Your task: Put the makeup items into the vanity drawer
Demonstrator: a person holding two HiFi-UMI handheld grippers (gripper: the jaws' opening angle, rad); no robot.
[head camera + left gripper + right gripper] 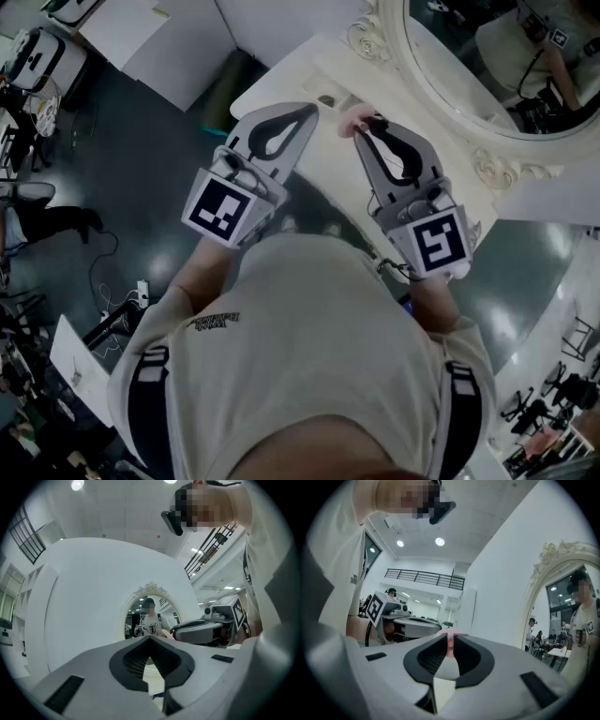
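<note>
White vanity top (281,80) bears an ornate-framed oval mirror (469,56)

The left gripper (302,112) and right gripper (365,129) are matt grey plastic with black ribbed pads (429,660). The pink makeup item (450,644) looks soft and matt. The mirror (469,56) is glossy glass in a carved cream frame (375,39). Below the mirror, the vanity top (281,80) is smooth white and the dark floor (141,159) is shiny.

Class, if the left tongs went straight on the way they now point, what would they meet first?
The left tongs would probably meet the ornate oval mirror first, though depth is unclear.
</note>
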